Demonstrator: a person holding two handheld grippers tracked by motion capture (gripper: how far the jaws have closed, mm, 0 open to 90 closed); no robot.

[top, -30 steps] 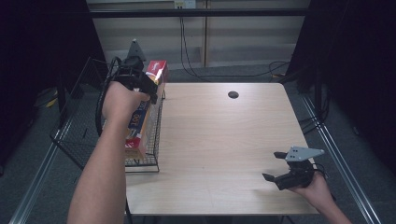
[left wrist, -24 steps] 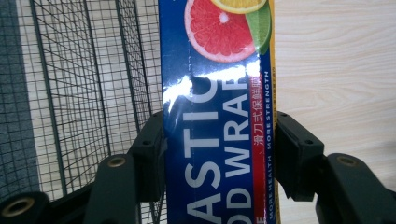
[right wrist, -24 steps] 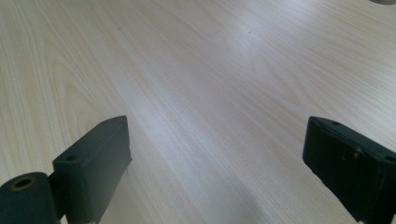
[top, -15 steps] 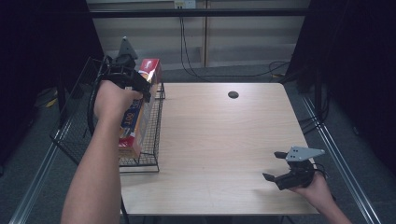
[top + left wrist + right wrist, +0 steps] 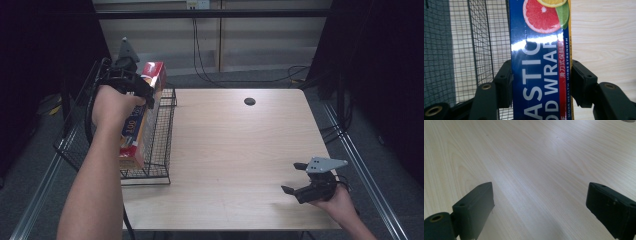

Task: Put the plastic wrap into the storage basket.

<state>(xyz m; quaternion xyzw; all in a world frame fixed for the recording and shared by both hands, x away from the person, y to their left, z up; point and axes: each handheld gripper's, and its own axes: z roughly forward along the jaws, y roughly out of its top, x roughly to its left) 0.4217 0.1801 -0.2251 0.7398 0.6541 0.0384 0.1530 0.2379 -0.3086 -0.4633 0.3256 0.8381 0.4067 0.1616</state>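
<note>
Left gripper point(image 5: 145, 95) up at the bench's far left corner, raised over the black wire-mesh basket point(image 5: 162, 135) standing along the left edge. Jaws clamped on the two long sides of a long blue cardboard box of plastic food wrap point(image 5: 142, 117), red at its top end, printed with a grapefruit slice and white lettering. Seen in the left gripper view: black pads pressed flat against both sides of that box point(image 5: 539, 75), mesh wall of the basket point(image 5: 479, 45) to one side, pale wood to the other. Box tilted, upper end leaning away from the person, lower end down inside the basket near its front; whether resting on the basket floor, cannot tell.

Right gripper point(image 5: 300, 180) low at the near right corner of the light wooden bench point(image 5: 240, 150), well apart from basket and box. Jaws spread wide with nothing between, just bare wood grain point(image 5: 536, 175) in the right gripper view. Small dark round hole point(image 5: 249, 101) in the benchtop towards the far edge, right of the basket.
</note>
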